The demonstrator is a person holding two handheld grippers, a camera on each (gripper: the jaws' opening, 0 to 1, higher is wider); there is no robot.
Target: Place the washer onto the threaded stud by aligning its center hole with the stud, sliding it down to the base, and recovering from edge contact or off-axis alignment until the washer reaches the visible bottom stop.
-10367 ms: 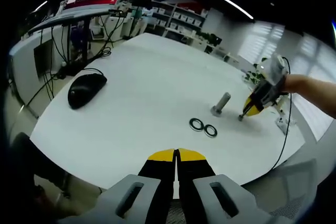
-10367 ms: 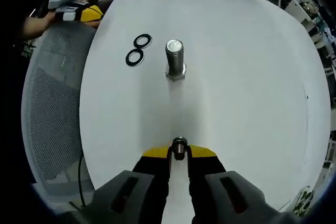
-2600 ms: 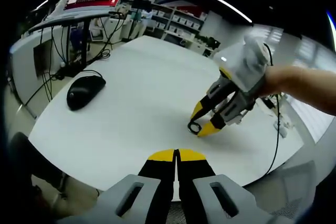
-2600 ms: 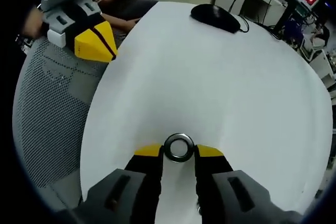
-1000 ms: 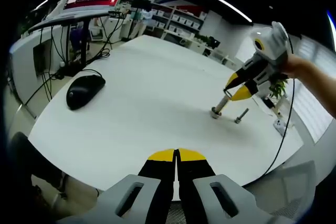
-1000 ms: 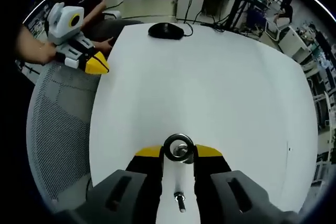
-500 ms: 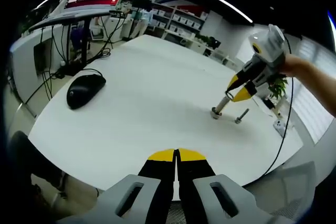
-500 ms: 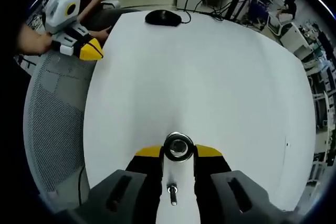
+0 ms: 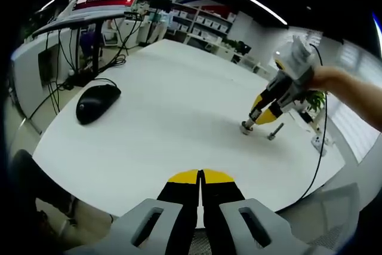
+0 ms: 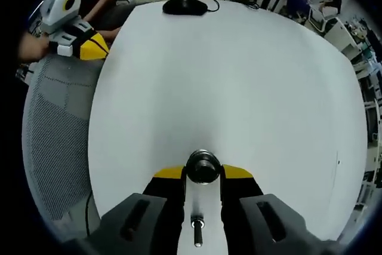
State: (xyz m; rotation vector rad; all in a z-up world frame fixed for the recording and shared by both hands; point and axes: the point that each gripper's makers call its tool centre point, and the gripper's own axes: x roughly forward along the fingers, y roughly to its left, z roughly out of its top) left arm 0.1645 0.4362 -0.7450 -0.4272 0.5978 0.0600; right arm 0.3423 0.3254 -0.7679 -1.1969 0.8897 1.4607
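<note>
In the right gripper view, my right gripper (image 10: 203, 173) is shut on the dark washer (image 10: 203, 153). The grey top of the threaded stud (image 10: 203, 166) fills the washer's hole. From the left gripper view, the right gripper (image 9: 261, 116) slants down along the stud, its yellow tips just above the stud's hex base (image 9: 246, 127); the washer is hidden there. My left gripper (image 9: 200, 176) stays shut and holds nothing, near the table's front edge and far from the stud. It appears as the left gripper (image 10: 83, 45) at the table's edge.
A small loose bolt (image 9: 274, 131) lies beside the stud, seen as the bolt (image 10: 196, 229) between my right jaws. A black mouse (image 9: 97, 101) rests at the left of the white table (image 9: 161, 106). A mesh chair back (image 10: 54, 135) borders the table.
The right gripper has come down along the stud, from its top toward its base. The stud's top now sits within the washer's hole. The left gripper has not moved.
</note>
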